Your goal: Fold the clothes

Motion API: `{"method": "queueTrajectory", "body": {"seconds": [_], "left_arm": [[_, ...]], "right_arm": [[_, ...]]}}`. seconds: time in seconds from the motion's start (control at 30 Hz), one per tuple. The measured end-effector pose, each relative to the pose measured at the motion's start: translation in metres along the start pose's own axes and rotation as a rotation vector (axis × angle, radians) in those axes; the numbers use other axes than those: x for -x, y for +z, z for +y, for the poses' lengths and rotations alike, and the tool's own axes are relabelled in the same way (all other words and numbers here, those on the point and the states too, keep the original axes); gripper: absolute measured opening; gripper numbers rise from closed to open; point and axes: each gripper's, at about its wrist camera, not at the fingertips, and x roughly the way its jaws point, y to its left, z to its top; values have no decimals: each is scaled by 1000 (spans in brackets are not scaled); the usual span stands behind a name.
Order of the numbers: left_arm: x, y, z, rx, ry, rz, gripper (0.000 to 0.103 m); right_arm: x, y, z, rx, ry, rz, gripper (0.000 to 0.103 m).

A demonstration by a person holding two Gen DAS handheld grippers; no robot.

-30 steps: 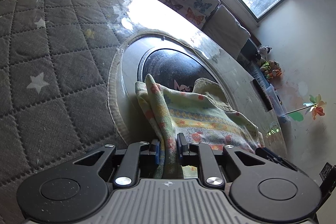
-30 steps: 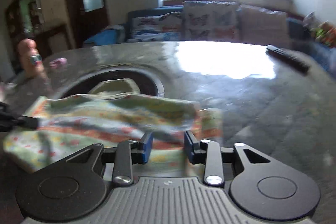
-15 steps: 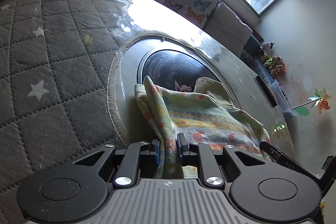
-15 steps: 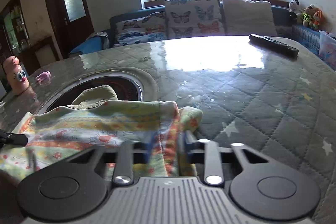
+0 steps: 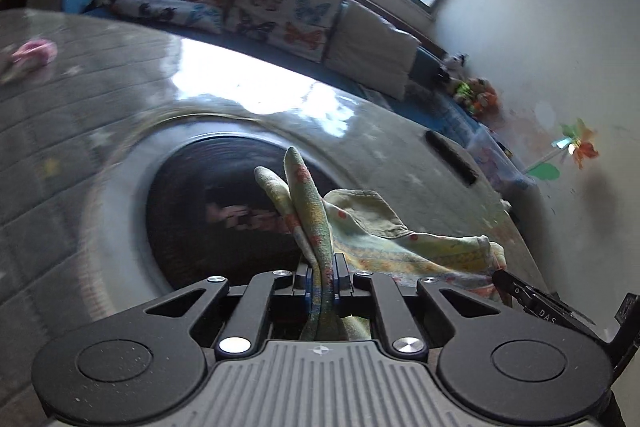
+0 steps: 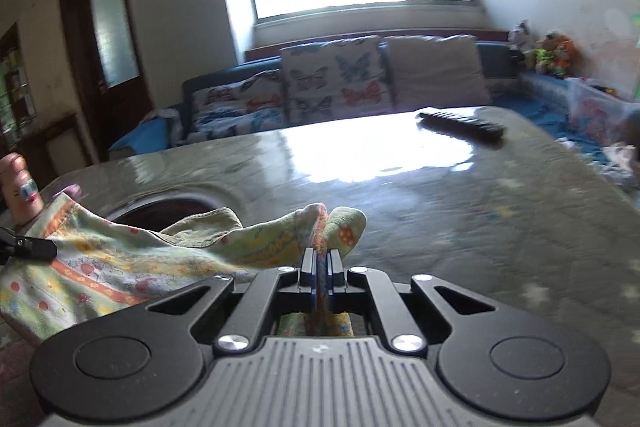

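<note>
Nearest the lens in both views: the tongs. Left tongs [image 5: 321, 279] pinched tight on a bunched edge of the cloth [image 5: 400, 247]; right tongs [image 6: 321, 277] likewise clamped on another bunched edge of the same cloth [image 6: 120, 267]. So both hold it, one end each, w/ the fabric slung btwn them.

The cloth is a small yellow-green printed piece w/ orange stripes and little flowers. It hangs over the near rim of the dark round inset [image 5: 224, 211] in the desk [image 6: 440, 207], sagging in the middle. Can't tell if any part touches the desk. One flap is doubled over on top, so there's at least some layering, but no clean crease, no squared edges, nothing laid flat.

Judgement: mid-fold, approx. It fits either carrying a held edge across to make a fold, or lifting a part-folded piece to reset it; the pics don't settle which. What's left either way: cloth flat on the desk, edges matched.

Beyond the inset: a remote [image 6: 460, 123] far side of the desk, then a sofa w/ butterfly cushions [image 6: 332, 87].
</note>
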Motion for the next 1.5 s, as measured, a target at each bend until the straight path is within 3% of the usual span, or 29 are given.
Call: {"method": "queueTrajectory", "body": {"seconds": [0.47, 0.6, 0.73, 0.97, 1.1, 1.5], "left_arm": [[-110, 38, -125, -199, -141, 75, 10], [-136, 30, -139, -271, -71, 94, 14], [-146, 27, -139, -305, -14, 90, 22], [-151, 35, -140, -323, -19, 70, 20], [-168, 34, -145, -351, -35, 98, 19], [-211, 34, -136, -358, -15, 144, 20]], "right_arm": [[33, 23, -108, -46, -277, -61, 4], [24, 14, -130, -80, -334, -12, 5], [21, 5, -144, -115, -355, 10, 8], [6, 11, -139, -105, -267, 25, 8], [-18, 15, -138, -104, -234, 51, 8], [-51, 17, -146, -121, -231, 88, 10]]}}
